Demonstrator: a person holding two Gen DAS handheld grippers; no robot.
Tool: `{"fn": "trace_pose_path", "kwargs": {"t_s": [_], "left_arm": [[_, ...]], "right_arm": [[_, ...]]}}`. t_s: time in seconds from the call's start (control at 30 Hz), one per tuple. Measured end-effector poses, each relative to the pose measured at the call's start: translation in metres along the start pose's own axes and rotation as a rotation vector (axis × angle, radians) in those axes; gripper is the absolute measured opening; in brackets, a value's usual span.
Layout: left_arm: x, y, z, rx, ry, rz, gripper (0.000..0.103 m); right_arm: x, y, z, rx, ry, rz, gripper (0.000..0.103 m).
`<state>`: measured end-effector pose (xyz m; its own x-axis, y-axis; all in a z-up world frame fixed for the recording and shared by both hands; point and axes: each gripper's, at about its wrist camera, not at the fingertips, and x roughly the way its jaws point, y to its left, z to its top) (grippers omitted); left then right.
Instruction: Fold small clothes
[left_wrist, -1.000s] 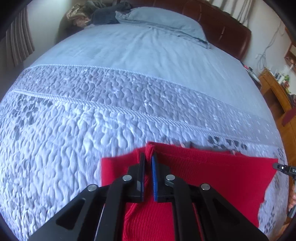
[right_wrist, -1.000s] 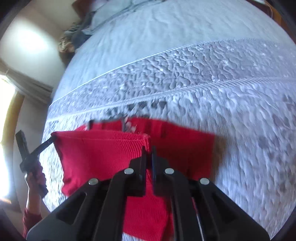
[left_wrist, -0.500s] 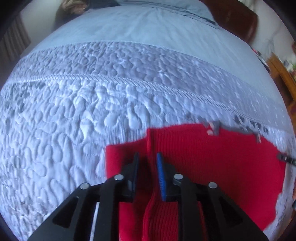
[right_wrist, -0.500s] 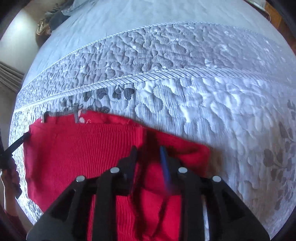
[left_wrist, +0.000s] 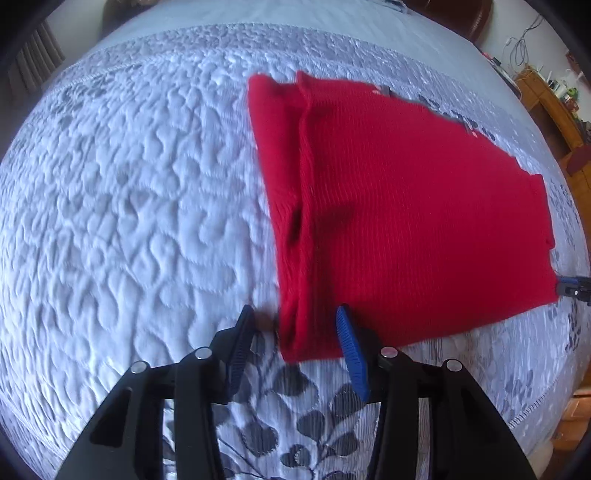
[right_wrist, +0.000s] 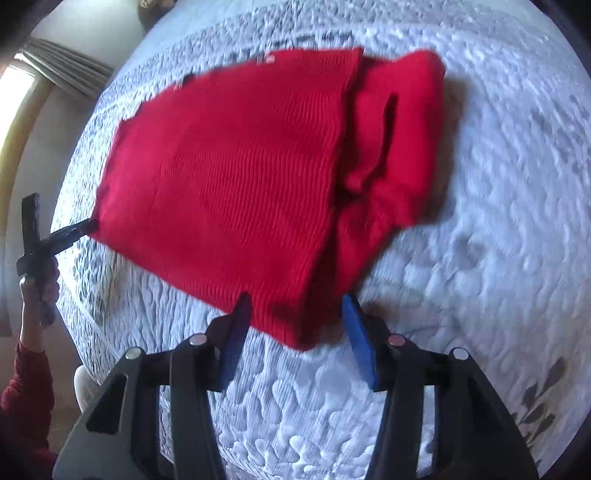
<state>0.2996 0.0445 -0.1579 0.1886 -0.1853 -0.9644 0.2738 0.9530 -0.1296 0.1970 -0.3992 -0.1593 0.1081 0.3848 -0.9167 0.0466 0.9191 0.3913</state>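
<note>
A red ribbed knit garment (left_wrist: 406, 206) lies folded flat on the quilted bed, one side doubled under along its left edge. My left gripper (left_wrist: 295, 325) hovers at its near left corner, jaws opening, the corner between the pads but not pressed. In the right wrist view the same red garment (right_wrist: 236, 177) spreads across the bed with a bunched fold on its right. My right gripper (right_wrist: 295, 314) stands over the near edge, jaws opening, with cloth between the pads and free of them. The left gripper's tip (right_wrist: 74, 230) shows at the garment's far left corner, held by a hand.
The pale blue quilted bedspread (left_wrist: 129, 221) with grey leaf print covers the bed. A wooden dresser (left_wrist: 554, 107) with small items stands at the far right. A curtain (right_wrist: 62, 70) and bright window are at the upper left. A red sleeve (right_wrist: 26, 387) is at lower left.
Both grippers let go of the red garment and drew back toward its near edge. Their jaws went from shut on the cloth to apart. The garment now lies flat on the bed.
</note>
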Motion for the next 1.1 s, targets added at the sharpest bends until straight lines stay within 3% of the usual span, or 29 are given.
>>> {"fn": "trace_pose_path", "kwargs": {"t_s": [0.03, 0.07, 0.1, 0.2, 0.37, 0.43, 0.5, 0.53, 0.57, 0.6, 0.7, 0.87, 1.1], "left_arm": [[0.002, -0.002, -0.002, -0.005, -0.001, 0.000, 0.044], [0.003, -0.005, -0.002, -0.002, -0.004, 0.015, 0.037], [0.004, -0.008, -0.002, 0.007, 0.002, 0.016, 0.021], [0.002, -0.011, 0.000, 0.003, 0.012, 0.017, 0.013], [0.009, -0.001, -0.003, -0.002, 0.033, 0.013, 0.013], [0.005, 0.000, -0.001, -0.024, 0.035, 0.003, 0.020], [-0.010, 0.005, -0.004, -0.059, 0.033, -0.010, 0.036], [-0.020, 0.009, -0.009, -0.065, 0.019, -0.011, 0.041], [-0.028, 0.012, -0.011, -0.067, -0.003, -0.020, 0.054], [-0.035, 0.016, -0.012, -0.076, -0.021, -0.017, 0.069], [-0.038, 0.028, -0.011, -0.119, -0.008, -0.052, 0.070], [-0.014, 0.026, -0.004, -0.172, 0.046, -0.130, 0.069], [0.009, 0.005, 0.009, -0.157, 0.063, -0.137, 0.066]], "right_arm": [[0.003, 0.000, -0.003, 0.015, 0.011, 0.023, 0.025], [0.003, 0.002, -0.005, 0.014, 0.009, 0.024, 0.012], [0.002, 0.004, -0.006, 0.014, 0.007, 0.027, 0.006], [-0.009, 0.001, -0.016, 0.024, 0.001, 0.012, 0.003], [0.004, -0.010, -0.026, 0.052, 0.026, 0.001, 0.003], [0.003, -0.011, -0.027, 0.071, 0.009, 0.022, 0.006], [-0.010, -0.011, -0.029, 0.087, -0.021, 0.049, 0.015], [-0.015, -0.010, -0.030, 0.086, -0.031, 0.052, 0.036], [-0.023, -0.010, -0.032, 0.083, -0.048, 0.046, 0.049], [-0.031, -0.010, -0.034, 0.088, -0.066, 0.040, 0.051], [-0.038, -0.022, -0.036, 0.149, -0.065, 0.098, 0.051], [-0.025, -0.040, -0.030, 0.212, -0.038, 0.123, 0.051], [-0.002, -0.042, -0.015, 0.210, -0.011, 0.155, 0.049]]}}
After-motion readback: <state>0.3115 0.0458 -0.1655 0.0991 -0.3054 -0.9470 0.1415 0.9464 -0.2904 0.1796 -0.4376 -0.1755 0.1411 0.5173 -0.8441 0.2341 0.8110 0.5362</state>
